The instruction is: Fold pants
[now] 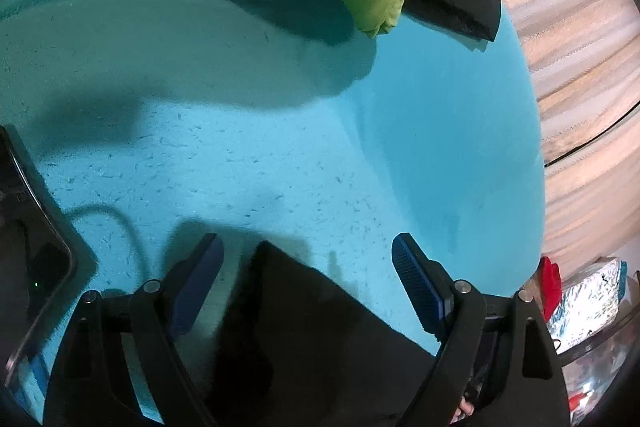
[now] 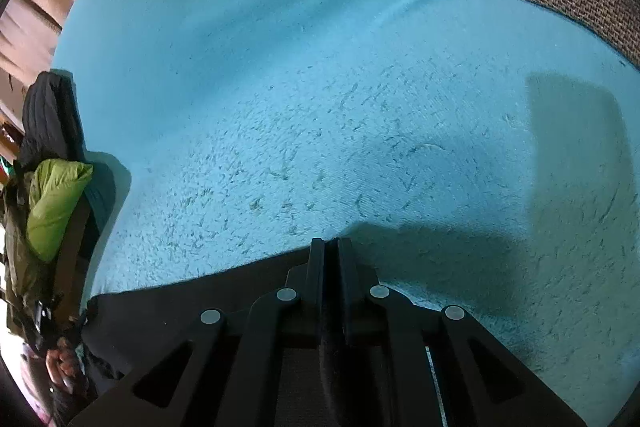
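Black pants low on the teal blanket, one corner pinched, the other loose.

Right gripper (image 2: 330,247) closed tight on the pants (image 2: 192,307) at their upper edge, fabric caught between the fingers. Left gripper (image 1: 308,267) spread wide, gripping nothing, with a corner of the pants lying directly between and beneath its fingers (image 1: 416,283), apparently not pressed by either. Upper edge running roughly sideways from the right gripper toward a green jacket (image 2: 52,207). Probably next: closing the left on that loose corner, nearest of all to it.
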A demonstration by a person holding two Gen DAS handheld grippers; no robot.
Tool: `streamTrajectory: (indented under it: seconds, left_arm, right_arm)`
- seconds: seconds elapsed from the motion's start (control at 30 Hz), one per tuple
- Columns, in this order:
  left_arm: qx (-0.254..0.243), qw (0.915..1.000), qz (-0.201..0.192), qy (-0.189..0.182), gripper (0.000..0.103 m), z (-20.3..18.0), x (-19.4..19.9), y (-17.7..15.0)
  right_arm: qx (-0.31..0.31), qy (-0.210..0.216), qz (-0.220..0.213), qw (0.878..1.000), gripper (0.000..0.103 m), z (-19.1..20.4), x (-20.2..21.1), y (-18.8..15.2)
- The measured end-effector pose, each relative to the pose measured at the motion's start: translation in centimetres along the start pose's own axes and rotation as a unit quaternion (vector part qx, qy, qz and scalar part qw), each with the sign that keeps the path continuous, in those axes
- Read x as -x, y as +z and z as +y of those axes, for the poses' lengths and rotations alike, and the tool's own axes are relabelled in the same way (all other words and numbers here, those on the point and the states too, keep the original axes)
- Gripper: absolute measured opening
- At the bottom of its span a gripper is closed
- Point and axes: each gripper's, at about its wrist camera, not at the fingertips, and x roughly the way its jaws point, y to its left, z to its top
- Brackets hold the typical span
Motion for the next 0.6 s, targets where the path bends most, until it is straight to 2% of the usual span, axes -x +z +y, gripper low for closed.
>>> streamTrajectory:
  seconds: [0.1, 0.2, 0.27, 0.33, 0.4, 0.6]
  left_arm:
    - [-0.035, 0.9990, 0.028, 0.004, 0.081, -0.8, -1.2, -0.2]
    - [-0.081, 0.9957, 0.043, 0.014, 0.067, -1.9, -2.3, -0.1]
    - [-0.082, 0.9951, 0.050, 0.020, 0.059, -1.8, -2.8, 0.1]
    - [-0.075, 0.9950, 0.059, 0.028, 0.036, -1.3, -3.0, 0.2]
    - [-0.072, 0.9945, 0.068, 0.033, 0.025, -0.9, -3.2, 0.2]
    - [-0.066, 0.9950, 0.052, 0.054, 0.027, -0.5, -2.2, 0.5]
  right_arm:
    - [0.006, -0.004, -0.003, 1.000, 0.008, 0.1, 0.0, -0.1]
    - [0.009, -0.006, -0.005, 1.000, 0.008, 0.1, 0.0, -0.1]
    - [0.010, -0.011, -0.007, 1.000, 0.008, 0.1, -0.1, -0.2]
    - [0.006, -0.009, -0.007, 1.000, 0.008, 0.1, -0.1, -0.3]
    - [0.001, -0.006, -0.007, 1.000, 0.008, 0.0, -0.1, -0.3]
    - [0.002, -0.006, -0.007, 1.000, 0.008, -0.1, 0.0, -0.4]
